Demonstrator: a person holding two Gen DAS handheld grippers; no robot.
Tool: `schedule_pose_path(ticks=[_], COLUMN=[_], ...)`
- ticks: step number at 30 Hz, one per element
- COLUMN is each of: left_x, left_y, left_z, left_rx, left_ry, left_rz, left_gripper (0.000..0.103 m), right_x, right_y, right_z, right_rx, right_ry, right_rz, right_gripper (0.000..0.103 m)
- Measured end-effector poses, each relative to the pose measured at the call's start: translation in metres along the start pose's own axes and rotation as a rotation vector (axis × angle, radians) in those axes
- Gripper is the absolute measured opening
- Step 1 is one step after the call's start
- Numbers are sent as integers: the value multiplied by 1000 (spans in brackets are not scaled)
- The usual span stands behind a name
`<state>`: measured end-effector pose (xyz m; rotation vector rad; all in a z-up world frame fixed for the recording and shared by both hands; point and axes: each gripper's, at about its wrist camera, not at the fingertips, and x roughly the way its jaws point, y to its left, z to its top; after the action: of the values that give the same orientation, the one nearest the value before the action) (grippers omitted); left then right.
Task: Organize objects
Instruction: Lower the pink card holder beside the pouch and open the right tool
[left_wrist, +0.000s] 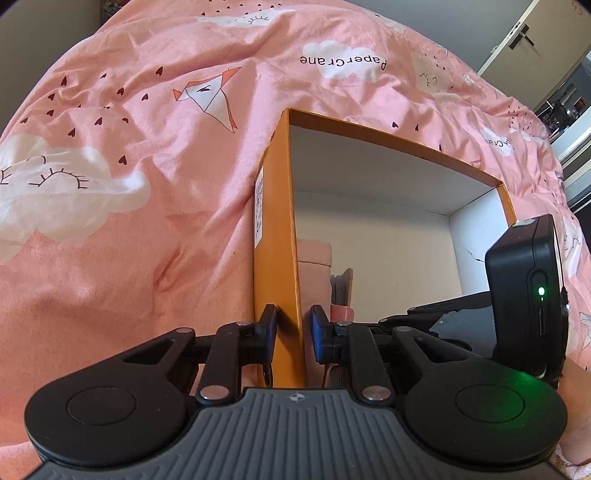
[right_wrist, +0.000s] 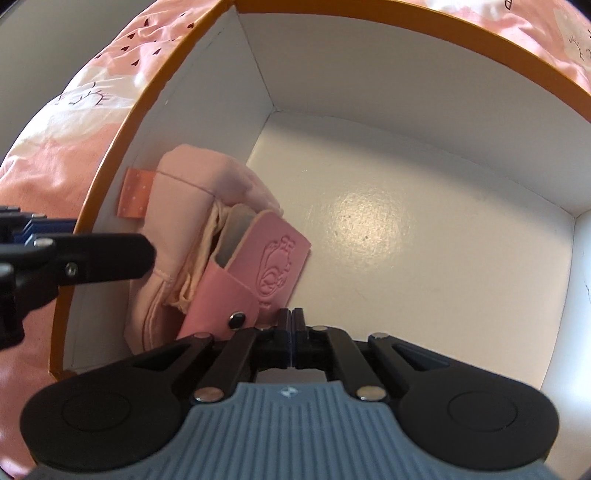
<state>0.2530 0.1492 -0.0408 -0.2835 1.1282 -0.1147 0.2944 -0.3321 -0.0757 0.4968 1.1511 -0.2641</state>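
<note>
Two pink things lie inside the orange box (right_wrist: 110, 155), pushed against its left wall: a soft pink pouch (right_wrist: 192, 184) with an orange tab, and a pink leather case (right_wrist: 258, 266) with a snap button leaning on it. The rest of the white floor is bare. The right gripper (right_wrist: 292, 332) hangs inside the box just beside the case, fingers pressed together with nothing between them, so the placing step looks done. The left gripper (left_wrist: 291, 332) pinches the box's near wall, one pad outside and one inside, steadying it on the pink bedspread (left_wrist: 147, 147). Next, I judge, the right gripper must lift clear of the box and fetch another item.
</note>
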Motion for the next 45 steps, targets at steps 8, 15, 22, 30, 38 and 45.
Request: schedule_pose_path(ticks=[8,15,22,30,38,45], left_x=[-15,-39,-64,-82,-75,-65], left_y=[-5,-16,-26,-33,-20,-14], left_z=[1,1,-7,-19,-18,-21], left_rx=[26,67,111,131,107,115], left_ry=[-27,-56,-72,-96,-83,-70], left_rz=[-15,-29,-14,-15,19,15], left_gripper=[33,41,43,46,46,46], right_x=[-17,-41,-41,-48,-37,-50], right_y=[2,8,15,16,27,18], right_z=[-8,-23,-28,-26,-19,-22], right_rx=[-56,-94,-106,-59,-35,-8], right_ry=[-40,-81,-132,-174,-208,-236], right_rz=[-84,-137,-193,-70,-48,-29], right_gripper=[7,8,13,15,5,7])
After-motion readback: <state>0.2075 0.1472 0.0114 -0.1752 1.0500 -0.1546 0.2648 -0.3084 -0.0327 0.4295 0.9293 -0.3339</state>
